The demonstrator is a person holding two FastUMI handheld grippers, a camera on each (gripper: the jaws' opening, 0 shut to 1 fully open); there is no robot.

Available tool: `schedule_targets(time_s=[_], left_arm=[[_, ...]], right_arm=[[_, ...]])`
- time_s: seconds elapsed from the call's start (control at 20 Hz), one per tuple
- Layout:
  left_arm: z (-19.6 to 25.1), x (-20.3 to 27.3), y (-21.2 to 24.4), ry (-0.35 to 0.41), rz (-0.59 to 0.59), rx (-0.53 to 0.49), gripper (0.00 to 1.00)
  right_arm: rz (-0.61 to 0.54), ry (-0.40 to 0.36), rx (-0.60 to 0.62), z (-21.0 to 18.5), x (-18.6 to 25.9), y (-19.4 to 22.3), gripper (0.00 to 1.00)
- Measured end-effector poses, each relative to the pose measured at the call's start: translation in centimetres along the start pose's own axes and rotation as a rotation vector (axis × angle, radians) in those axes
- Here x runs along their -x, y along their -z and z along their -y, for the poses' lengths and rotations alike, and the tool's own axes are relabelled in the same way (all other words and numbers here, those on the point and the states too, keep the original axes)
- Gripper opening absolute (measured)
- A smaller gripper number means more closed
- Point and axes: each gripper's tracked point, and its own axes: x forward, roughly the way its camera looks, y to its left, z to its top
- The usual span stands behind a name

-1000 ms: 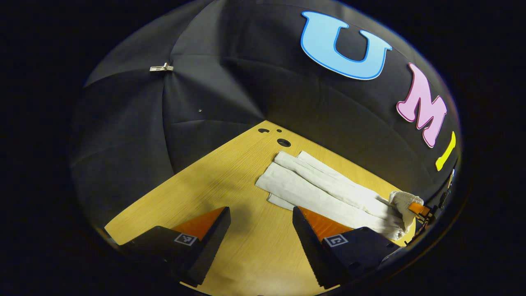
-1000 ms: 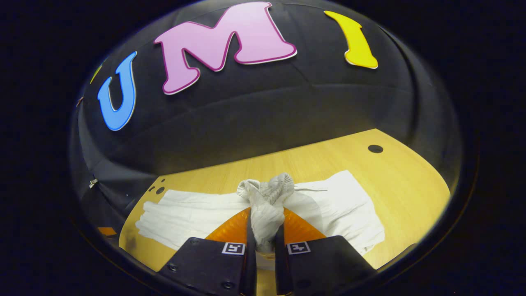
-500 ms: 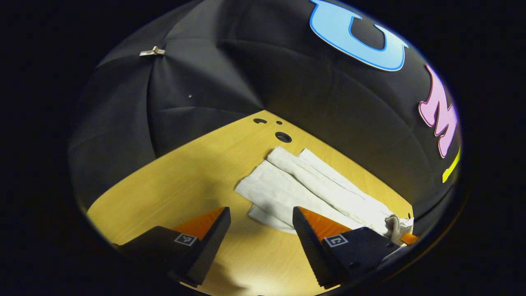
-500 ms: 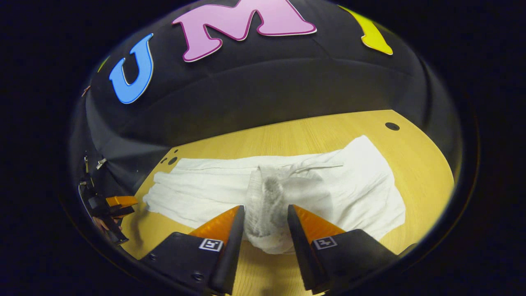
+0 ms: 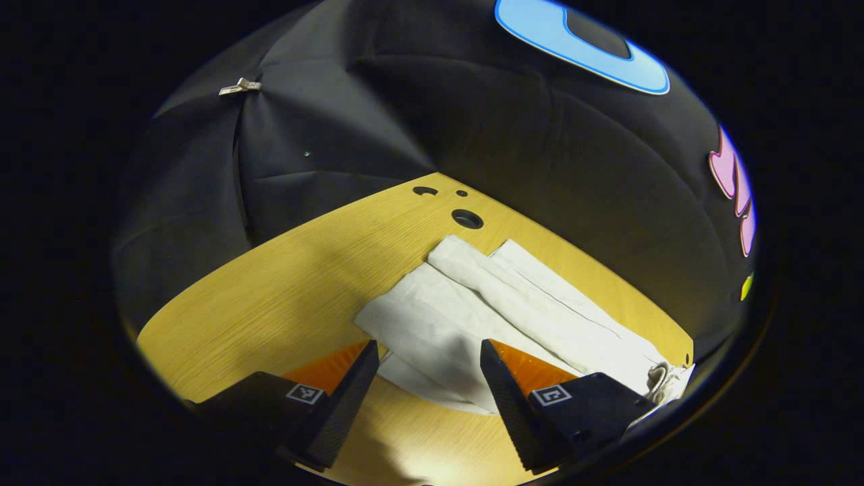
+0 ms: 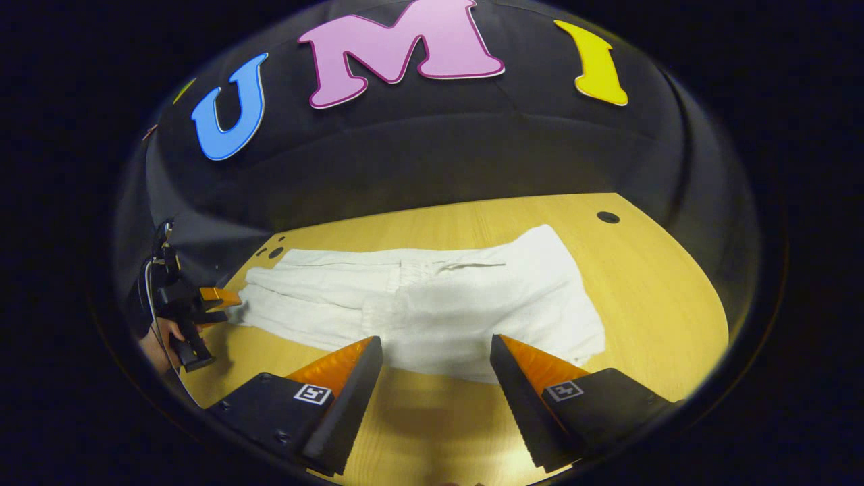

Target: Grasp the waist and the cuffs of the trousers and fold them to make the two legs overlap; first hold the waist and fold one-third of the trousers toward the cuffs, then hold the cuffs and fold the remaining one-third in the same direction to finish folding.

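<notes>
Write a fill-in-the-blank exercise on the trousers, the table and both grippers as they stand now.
1. The white trousers lie on a ____ table.
2. The right gripper has its jaws ____, with nothing between them.
3. The left gripper is open, and the cloth nearest its fingertips is the trousers' ____ end.
4. In the right gripper view, a ____ holds the other gripper at the left.

Missing words: wooden; open; cuff; hand

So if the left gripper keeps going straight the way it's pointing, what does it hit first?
Probably the cuff end of the white trousers: the open left gripper points straight at it, though its height above the table is unclear.
</notes>
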Motion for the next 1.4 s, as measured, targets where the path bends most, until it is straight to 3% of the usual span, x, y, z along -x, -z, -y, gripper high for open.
schedule_targets(time_s=[0.15, 0.3, 0.35, 0.4, 0.45, 0.5, 0.6, 0.75, 0.85, 0.95, 1.0, 1.1, 1.15, 1.25, 1.4], left_arm=[[0.3, -0.9, 0.7, -0.031, -0.023, -0.075, 0.99], [1.1, -1.4, 1.1, -0.073, -0.034, -0.333, 0.99], [2.1, -1.8, 1.2, -0.04, -0.037, -0.346, 0.99], [2.8, -2.1, 1.6, -0.041, -0.022, -0.336, 0.87], [2.8, -2.3, 1.6, -0.055, -0.024, -0.315, 0.89], [2.9, -2.0, 1.6, -0.067, -0.009, -0.289, 0.82], [2.9, -2.0, 1.8, -0.065, -0.021, -0.3, 0.81], [3.8, -2.1, 2.3, -0.02, -0.051, -0.324, 0.65], [3.9, -1.9, 2.5, 0.004, -0.065, -0.305, 0.4], [4.0, -1.6, 2.7, 0.034, -0.083, -0.289, 0.33], [4.1, -1.6, 2.8, 0.05, -0.088, -0.27, 0.18], [4.1, -1.5, 2.9, 0.064, -0.095, -0.249, 0.07], [4.4, -1.4, 2.9, 0.084, -0.101, -0.233, 0.07], [7.1, -0.6, 4.0, 0.215, -0.157, -0.09, 0.06], [8.2, 0.2, 3.2, 0.251, -0.133, 0.088, 0.06]], right_arm=[[0.014, 0.065, 0.008, 2.6, 3.0, 0.8, 0.99], [-0.011, 0.096, -0.019, 4.3, 5.6, 2.2, 0.99], [-0.021, 0.107, -0.034, 4.8, 6.4, 2.5, 0.98], [-0.024, 0.118, -0.049, 5.1, 7.1, 2.7, 0.98], [-0.028, 0.125, -0.062, 5.3, 7.9, 2.8, 0.99], [-0.032, 0.129, -0.068, 5.4, 8.5, 2.8, 0.99], [-0.029, 0.122, -0.066, 5.4, 10.0, 2.5, 0.99], [-0.029, 0.128, -0.049, 6.2, 11.8, 2.5, 0.99], [-0.031, 0.142, -0.042, 6.9, 13.0, 2.7, 0.99], [-0.029, 0.152, -0.044, 7.4, 13.9, 2.7, 0.99], [-0.026, 0.156, -0.046, 7.6, 14.3, 2.6, 0.99], [-0.023, 0.167, -0.047, 8.1, 15.2, 2.6, 0.99], [-0.018, 0.171, -0.048, 8.3, 15.6, 2.5, 0.99], [-0.005, 0.185, -0.05, 8.9, 16.2, 2.2, 0.99], [0.011, 0.203, -0.054, 9.9, 17.2, 2.3, 0.99]])
